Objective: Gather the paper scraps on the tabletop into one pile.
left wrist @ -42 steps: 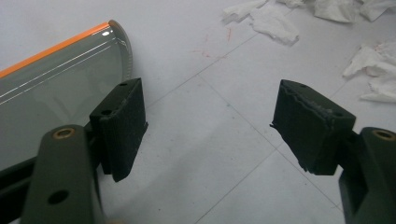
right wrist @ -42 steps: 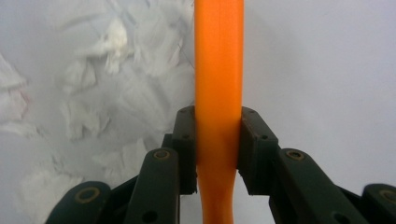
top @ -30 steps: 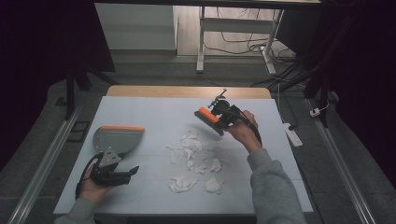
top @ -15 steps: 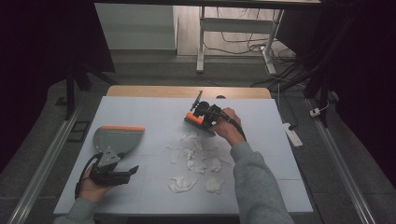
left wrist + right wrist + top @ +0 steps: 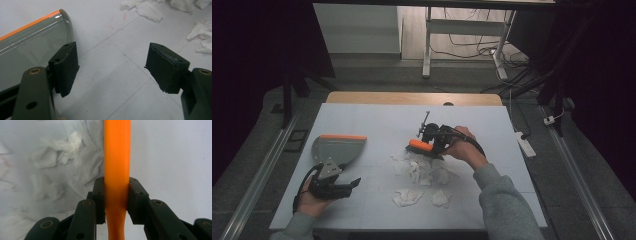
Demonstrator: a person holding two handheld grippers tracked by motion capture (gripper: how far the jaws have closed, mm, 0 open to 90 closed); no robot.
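Observation:
Crumpled white paper scraps (image 5: pixel 422 172) lie in a loose pile at the table's middle; they also show in the left gripper view (image 5: pixel 147 10) and the right gripper view (image 5: pixel 60 147). My right gripper (image 5: pixel 431 141) is shut on the handle of an orange brush (image 5: pixel 418 146), whose head rests at the far edge of the pile. In the right gripper view the jaws (image 5: pixel 117 200) clamp the orange brush (image 5: pixel 117 152) from both sides. A grey dustpan with an orange lip (image 5: pixel 337 149) lies at the left. My left gripper (image 5: pixel 344 181) stands open just beside it, with bare table between its jaws (image 5: pixel 112 67) and the dustpan (image 5: pixel 32 40) to their left.
The white table top (image 5: pixel 377 120) has bare room at the back and front left. A small white device (image 5: pixel 524 142) lies off the table's right edge. A table leg and cables (image 5: pixel 427 45) stand on the floor beyond the far edge.
My right hand has carried the brush left and toward the person, down to the far edge of the paper pile. The left gripper and dustpan have stayed put.

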